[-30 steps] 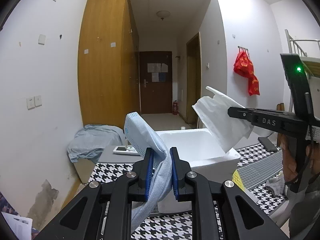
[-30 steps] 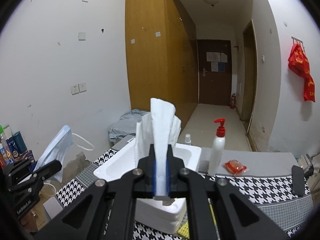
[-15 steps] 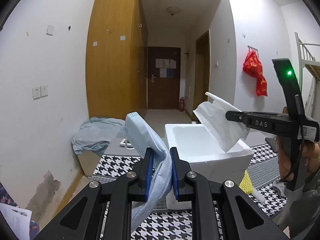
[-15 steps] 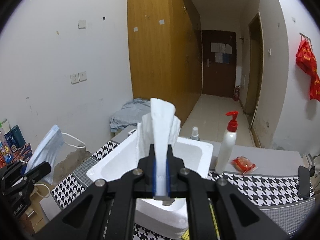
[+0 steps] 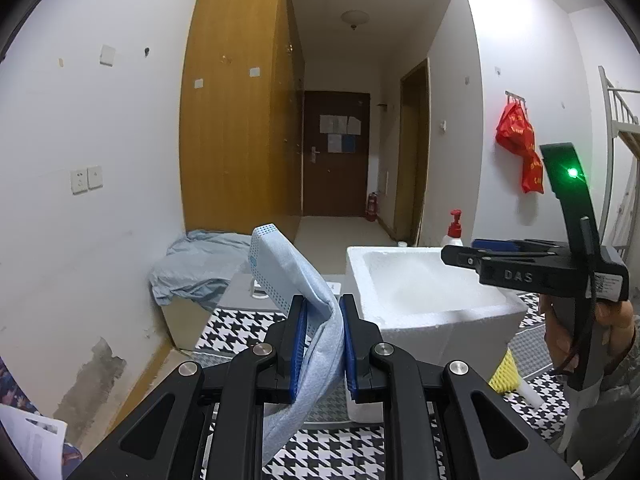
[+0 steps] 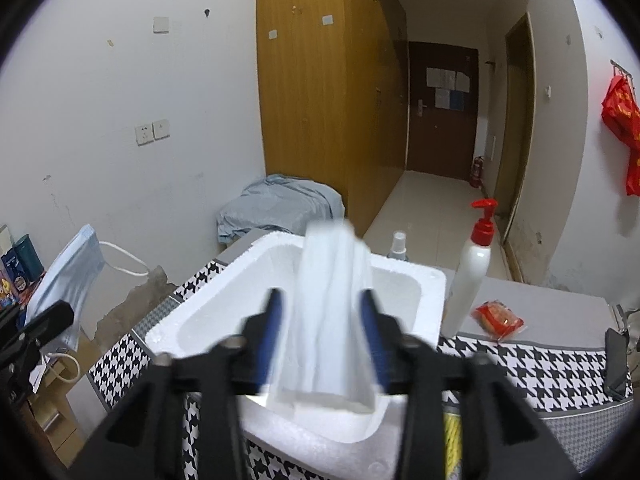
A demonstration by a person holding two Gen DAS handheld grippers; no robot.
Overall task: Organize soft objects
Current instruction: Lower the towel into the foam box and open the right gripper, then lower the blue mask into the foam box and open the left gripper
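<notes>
White folded tissue point(image 6: 332, 312) hangs blurred between the pads of the right claw point(image 6: 324, 340), directly over the hollow of the white foam box point(image 6: 400, 292); the jaws are opening and stand clear of it on both sides, so it reads as released and dropping in, though not yet seen lying on the box floor. In the left wrist view the box interior shows bare as far as it is visible, with no tissue to be made out there. Blue face mask point(image 5: 296, 280) is pinched upright in the left claw point(image 5: 323, 344), clenched on its fold, held short of the box's near left corner, its ear loop point(image 6: 124, 260) dangling in the right wrist view. Judgement: the first soft item is at the point of delivery; the mask is yet to go in. A yellow-and-white scrap point(image 5: 506, 372) lies on the houndstooth bench point(image 5: 240, 320) just right of the box, maybe another candidate. The pump bottle point(image 6: 470, 272) and red packet point(image 6: 498, 320) sit behind, apart from all this.
</notes>
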